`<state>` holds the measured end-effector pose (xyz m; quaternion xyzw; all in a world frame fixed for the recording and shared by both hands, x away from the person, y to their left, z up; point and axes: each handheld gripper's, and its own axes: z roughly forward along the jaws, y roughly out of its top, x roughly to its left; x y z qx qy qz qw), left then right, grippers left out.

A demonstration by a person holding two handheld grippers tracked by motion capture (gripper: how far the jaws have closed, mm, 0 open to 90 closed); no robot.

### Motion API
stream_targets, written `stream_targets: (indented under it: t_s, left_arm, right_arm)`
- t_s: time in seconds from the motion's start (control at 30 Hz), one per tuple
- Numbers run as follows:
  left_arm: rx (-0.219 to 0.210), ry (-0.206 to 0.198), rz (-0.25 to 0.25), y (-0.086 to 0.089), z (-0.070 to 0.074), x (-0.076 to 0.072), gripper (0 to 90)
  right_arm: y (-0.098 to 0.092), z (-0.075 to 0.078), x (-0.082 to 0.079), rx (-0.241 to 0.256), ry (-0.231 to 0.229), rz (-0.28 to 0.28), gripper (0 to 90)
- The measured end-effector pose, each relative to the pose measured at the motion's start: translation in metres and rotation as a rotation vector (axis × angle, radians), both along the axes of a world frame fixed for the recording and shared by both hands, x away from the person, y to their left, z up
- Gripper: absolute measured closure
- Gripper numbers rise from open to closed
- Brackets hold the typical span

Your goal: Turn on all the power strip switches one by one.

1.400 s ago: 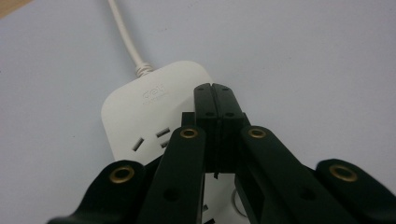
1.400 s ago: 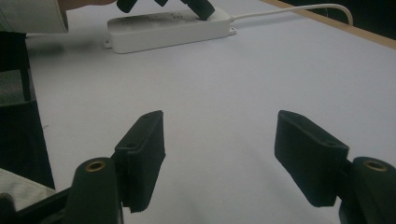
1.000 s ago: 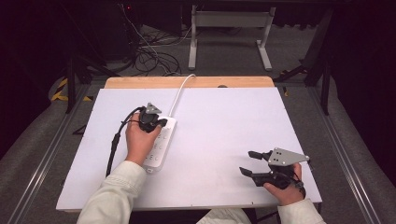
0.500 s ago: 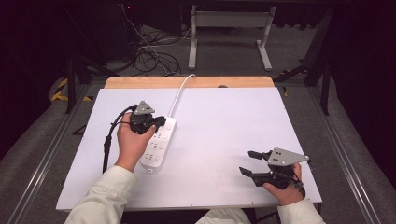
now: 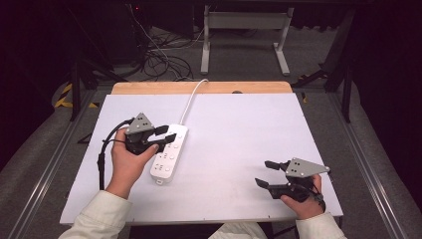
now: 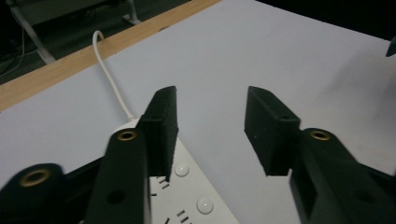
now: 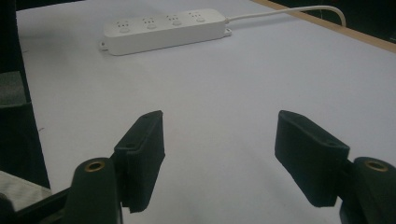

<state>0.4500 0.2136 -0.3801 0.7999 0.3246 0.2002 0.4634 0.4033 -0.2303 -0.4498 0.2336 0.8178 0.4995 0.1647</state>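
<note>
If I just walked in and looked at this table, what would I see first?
You would likely spot the white power strip first, lying left of the middle on the white table, its white cord running off the far edge. Then the left gripper, held open just above the strip's far end. The right gripper hangs open over the near right corner, with bare table between its jaws.

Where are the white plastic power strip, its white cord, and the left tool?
white plastic power strip (image 5: 169, 153): high view, top face.
white cord (image 5: 191, 99): high view, mid-length.
left tool (image 5: 165, 134): high view, between its tips.
</note>
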Motion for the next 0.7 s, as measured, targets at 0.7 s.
stream_targets:
  t_s: [0.7]
  left_arm:
    - [-0.083,-0.065,-0.036,0.042,-0.031,-0.066,23.6]
  right_arm:
    - [0.001,0.0,0.0,-0.001,0.0,-0.002,33.7]
